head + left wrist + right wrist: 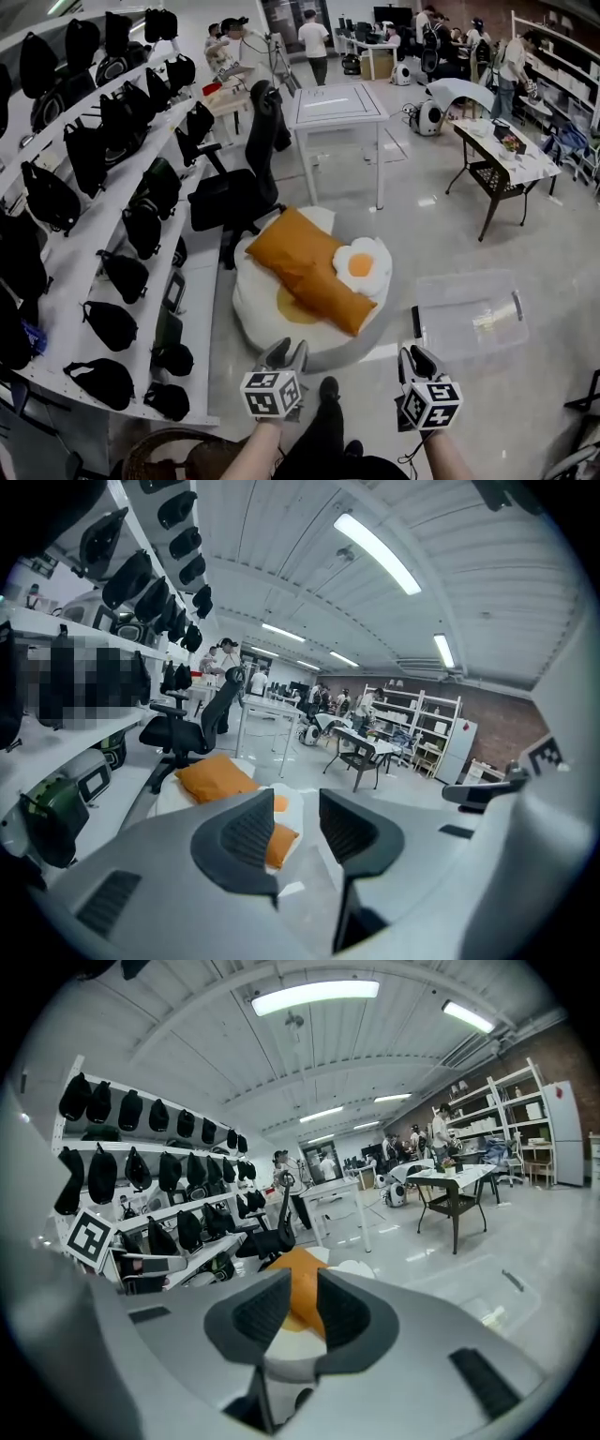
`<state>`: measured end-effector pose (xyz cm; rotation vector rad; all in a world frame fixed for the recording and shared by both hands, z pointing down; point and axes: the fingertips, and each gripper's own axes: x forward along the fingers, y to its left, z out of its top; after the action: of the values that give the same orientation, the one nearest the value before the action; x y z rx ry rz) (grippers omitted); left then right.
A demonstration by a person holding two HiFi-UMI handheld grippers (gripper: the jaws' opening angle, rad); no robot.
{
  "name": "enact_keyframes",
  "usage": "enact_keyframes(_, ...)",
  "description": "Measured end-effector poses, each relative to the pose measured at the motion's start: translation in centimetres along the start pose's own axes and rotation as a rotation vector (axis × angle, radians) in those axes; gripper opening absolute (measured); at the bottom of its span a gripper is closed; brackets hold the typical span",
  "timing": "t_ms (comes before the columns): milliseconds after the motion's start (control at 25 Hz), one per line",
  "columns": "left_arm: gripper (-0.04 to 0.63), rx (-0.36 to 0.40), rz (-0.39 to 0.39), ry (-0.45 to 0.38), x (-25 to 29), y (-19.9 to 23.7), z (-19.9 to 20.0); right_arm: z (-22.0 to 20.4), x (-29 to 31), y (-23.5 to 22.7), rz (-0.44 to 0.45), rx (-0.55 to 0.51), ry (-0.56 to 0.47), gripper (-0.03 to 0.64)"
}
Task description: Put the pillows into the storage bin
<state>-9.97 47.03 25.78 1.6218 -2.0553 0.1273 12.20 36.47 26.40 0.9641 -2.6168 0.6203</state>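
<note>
Pale, glossy flooring runs across a large workshop room, and near its middle a white beanbag (pixel 261 298) sits on the floor. A long orange pillow (pixel 309 267) lies slantwise on top of it, and a pillow shaped like a fried egg (pixel 364 265), white with an orange yolk, rests against the orange one's right side. A yellowish patch shows under the orange pillow's lower edge; what it belongs to cannot be told. Just to the right of the beanbag, on the floor, stands a clear plastic storage bin (pixel 469 278), with neither pillow in it. Nearer the viewer, two hand-held tools point toward the beanbag. The left gripper (pixel 287 351) has its jaws apart with nothing between them, and it stands short of the beanbag. The right gripper (pixel 416 356) also has its jaws parted, by a narrower gap, empty, near the bin's left corner. Behind the beanbag stands a black office chair (pixel 239 187), then a white table (pixel 336 105). White shelving (pixel 202 281) hung with black bags lines the left side. A dark-framed table (pixel 502 159) stands to the right, and several people (pixel 314 37) are at the far end.
</note>
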Motion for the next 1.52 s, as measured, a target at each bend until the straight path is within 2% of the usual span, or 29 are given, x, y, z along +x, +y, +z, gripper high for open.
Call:
enact_keyframes(280,0.127,-0.041,0.003,0.022,7.4,4.1,2.0,1.0,6.9,-1.7,-0.053,-0.004,0.056,0.078)
enact_keyframes(640,0.129,-0.048,-0.031,0.069,17.5,10.2,7.1,6.0,18.0,-2.0,-0.1,0.01,0.074,0.08)
enact_keyframes(840,0.129,-0.063,-0.049,0.094,22.0,13.3,8.7,7.9,23.2,-1.2,-0.11,0.005,0.086,0.08)
enact_keyframes(1160,0.129,-0.096,-0.033,0.127,26.9,16.8,9.4,9.2,29.5,-0.7,-0.091,-0.001,0.121,0.08)
enact_keyframes(1520,0.13,-0.125,0.024,0.176,33.1,18.9,7.7,8.1,36.5,-2.7,-0.03,-0.018,0.195,0.08)
